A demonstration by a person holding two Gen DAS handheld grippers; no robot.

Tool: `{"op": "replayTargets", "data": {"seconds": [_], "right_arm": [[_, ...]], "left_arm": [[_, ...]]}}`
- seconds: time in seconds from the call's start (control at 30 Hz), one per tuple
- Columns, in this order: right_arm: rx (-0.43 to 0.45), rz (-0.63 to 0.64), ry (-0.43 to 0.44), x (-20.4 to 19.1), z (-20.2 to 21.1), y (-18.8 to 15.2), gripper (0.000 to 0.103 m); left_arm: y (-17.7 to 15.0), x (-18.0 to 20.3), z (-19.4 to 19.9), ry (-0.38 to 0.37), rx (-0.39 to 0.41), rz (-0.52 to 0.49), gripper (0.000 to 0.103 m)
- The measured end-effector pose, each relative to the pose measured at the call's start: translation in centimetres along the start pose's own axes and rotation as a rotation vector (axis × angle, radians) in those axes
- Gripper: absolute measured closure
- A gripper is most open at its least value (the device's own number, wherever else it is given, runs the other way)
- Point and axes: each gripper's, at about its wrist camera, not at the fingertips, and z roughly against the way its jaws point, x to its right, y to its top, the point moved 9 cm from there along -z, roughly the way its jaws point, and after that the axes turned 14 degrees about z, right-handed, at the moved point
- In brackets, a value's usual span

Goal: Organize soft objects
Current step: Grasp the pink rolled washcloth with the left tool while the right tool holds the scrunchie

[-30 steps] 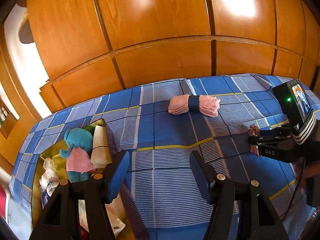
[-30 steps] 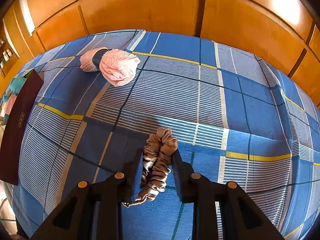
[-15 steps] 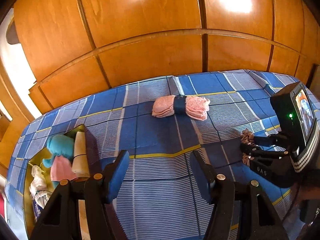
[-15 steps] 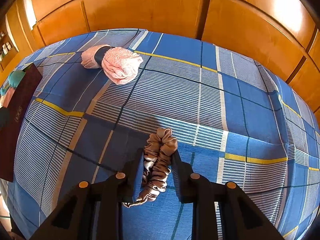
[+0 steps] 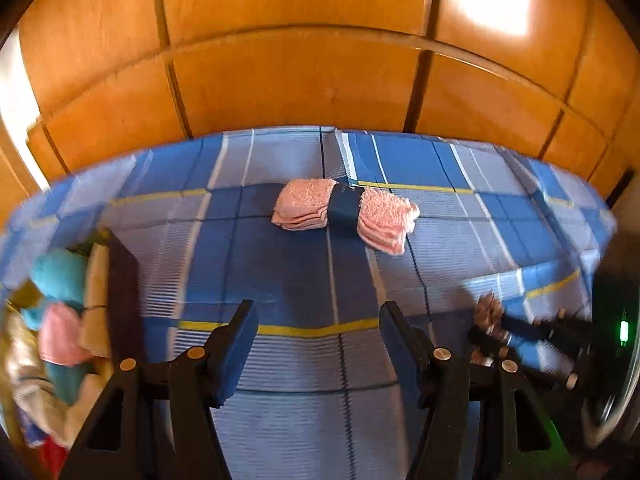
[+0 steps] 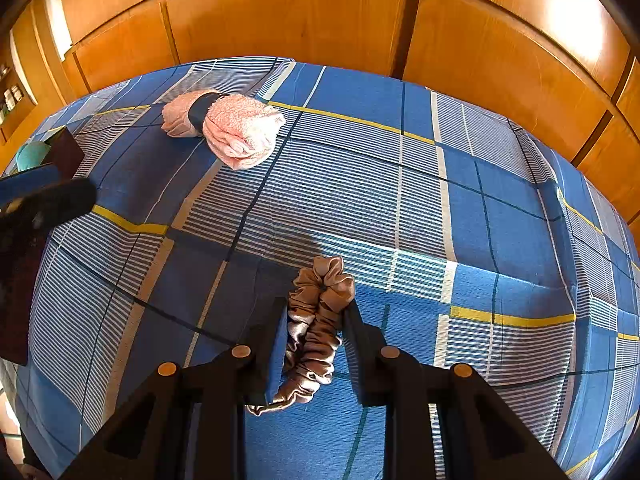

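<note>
Warm daylight fills both views, with bright glare patches on the glossy wooden panels at upper right. Strong fisheye bending curves the bed and darkens the corners. The left wrist view is motion-blurred, worst at its edges; the right wrist view is sharp.

Bedroom — checked bedsheet, wooden wardrobe

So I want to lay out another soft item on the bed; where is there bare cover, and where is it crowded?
Bare plaid cover lies right of the pink banded towel bundle and beyond the brown satin scrunchie clamped in the right tongs. The stretch between the bundle and the open left tongs is free too. The dark box of soft items at the left edge is crowded.
</note>
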Motion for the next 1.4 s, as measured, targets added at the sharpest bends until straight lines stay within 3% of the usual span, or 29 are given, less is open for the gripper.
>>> {"op": "replayTargets", "data": {"seconds": [0.17,0.3,0.63,0.73,0.83,0.93,1.13,1.3,1.4], "right_arm": [[-0.002,0.003,-0.001,-0.1,0.0,0.0,0.077],[-0.002,0.001,0.003,-0.1,0.0,0.0,0.077],[-0.003,0.001,0.01,0.0,-0.2,0.1,0.077],[-0.003,0.003,0.008,-0.1,-0.3,0.1,0.077],[-0.002,0.006,0.008,-0.2,-0.3,0.1,0.077],[0.0,0.005,0.01,-0.3,-0.2,0.0,0.077],[0.003,-0.039,0.06,0.4,-0.3,0.1,0.078],[0.027,-0.103,0.129,1.2,0.1,0.3,0.082],[0.043,-0.092,0.121,1.4,0.4,0.5,0.082]], "left_arm": [[2.3,0.3,-2.3,-0.072,-0.07,0.147,0.039],[3.9,1.4,-4.5,-0.127,-0.123,0.258,0.031],[6.8,2.1,-10.2,-0.089,-0.173,0.433,0.025],[7.0,2.7,-11.0,-0.054,-0.156,0.394,0.026],[6.8,2.9,-11.3,0.0,-0.122,0.308,0.043],[6.8,2.4,-10.6,-0.028,-0.102,0.258,0.053],[4.8,0.4,-7.0,-0.04,-0.096,0.184,0.054],[0.5,-0.8,-3.0,-0.059,-0.125,0.098,0.054],[-3.0,-0.8,-0.8,-0.078,-0.147,0.033,0.054]]}}
